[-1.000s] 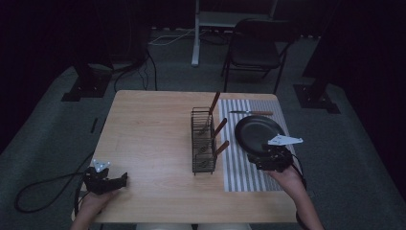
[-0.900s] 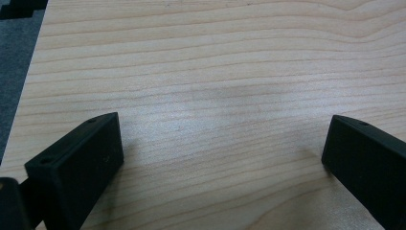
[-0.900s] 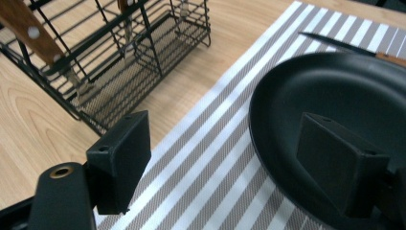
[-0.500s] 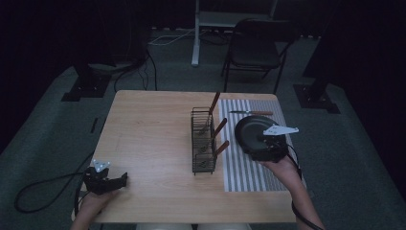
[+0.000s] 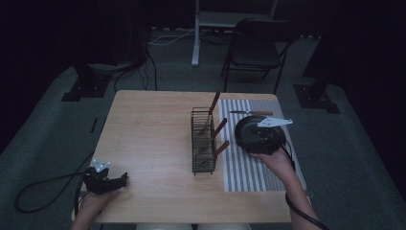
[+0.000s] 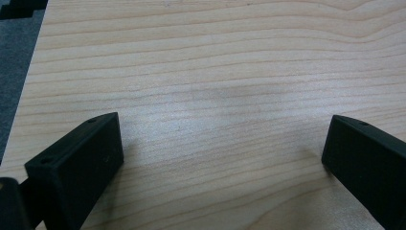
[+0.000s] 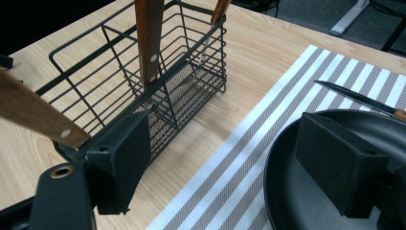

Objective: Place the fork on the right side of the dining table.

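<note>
A black round plate (image 5: pixel 249 130) (image 7: pixel 306 201) lies on a striped placemat (image 5: pixel 246 167) (image 7: pixel 268 143) at the table's right. My right gripper (image 5: pixel 262 137) (image 7: pixel 230 163) hovers open over the plate's near-left rim, one jaw above the plate and the other above the mat. A black wire rack (image 5: pixel 203 143) (image 7: pixel 182 91) holds three wooden-handled utensils (image 5: pixel 219 128) (image 7: pixel 149 38). A knife (image 5: pixel 251 113) (image 7: pixel 359 98) lies on the mat behind the plate. My left gripper (image 5: pixel 104 181) (image 6: pixel 220 158) rests open on bare wood near the front-left corner.
The wooden table (image 5: pixel 148 129) (image 6: pixel 215 72) has free room across its left half. A folding chair (image 5: pixel 258 48) and a desk leg (image 5: pixel 195 33) stand beyond the far edge. A cable (image 5: pixel 33 191) trails off the table's left side onto the floor.
My right gripper has moved away from the person and slightly left, from the plate's near edge to over the plate. The left gripper has stayed put.
</note>
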The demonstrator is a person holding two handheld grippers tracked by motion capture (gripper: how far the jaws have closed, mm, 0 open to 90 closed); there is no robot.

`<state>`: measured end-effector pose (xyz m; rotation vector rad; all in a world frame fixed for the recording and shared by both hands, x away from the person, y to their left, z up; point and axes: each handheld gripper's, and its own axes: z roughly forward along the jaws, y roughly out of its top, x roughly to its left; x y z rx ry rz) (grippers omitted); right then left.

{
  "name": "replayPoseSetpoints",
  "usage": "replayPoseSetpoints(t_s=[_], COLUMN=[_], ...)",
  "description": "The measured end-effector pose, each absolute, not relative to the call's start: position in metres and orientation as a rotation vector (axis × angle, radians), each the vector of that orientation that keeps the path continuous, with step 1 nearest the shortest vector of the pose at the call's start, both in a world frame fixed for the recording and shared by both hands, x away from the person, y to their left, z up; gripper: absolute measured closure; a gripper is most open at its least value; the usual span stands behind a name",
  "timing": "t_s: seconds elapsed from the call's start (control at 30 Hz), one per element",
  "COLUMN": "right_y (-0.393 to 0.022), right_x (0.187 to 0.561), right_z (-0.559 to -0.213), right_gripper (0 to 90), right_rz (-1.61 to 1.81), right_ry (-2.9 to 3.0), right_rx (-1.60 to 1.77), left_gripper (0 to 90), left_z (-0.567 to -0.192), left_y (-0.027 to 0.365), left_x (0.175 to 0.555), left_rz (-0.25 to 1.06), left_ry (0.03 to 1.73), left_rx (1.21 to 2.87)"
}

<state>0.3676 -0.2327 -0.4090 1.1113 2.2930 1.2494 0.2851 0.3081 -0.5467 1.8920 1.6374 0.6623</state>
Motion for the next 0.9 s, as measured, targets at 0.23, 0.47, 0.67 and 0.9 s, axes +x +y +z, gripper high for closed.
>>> replayPoseSetpoints(t_s=[0.23,0.47,0.67,0.9], right_y=[-0.225,-0.214,-0.205,-0.194], right_x=[0.375,0.382,0.386,0.388], right_z=[-0.402,-0.393,-0.389,-0.386], right_gripper=[22.3,24.7,24.8,26.9], right_rz=[1.267,1.267,1.281,1.293], right_ry=[2.294,2.306,2.319,2.343], right_rx=[1.104,1.076,1.073,1.05], left_gripper=[0.6,0.6,0.5,0.5], left_z=[-0.547,-0.547,-0.547,-0.547], left_y=[0.308,0.308,0.308,0.308], left_x=[0.285,0.285,0.285,0.285], left_rz=[0.661,0.662,0.661,0.659], left_ry=[1.637,1.637,1.635,1.637], left_rx=[1.892,1.894,1.893,1.891])
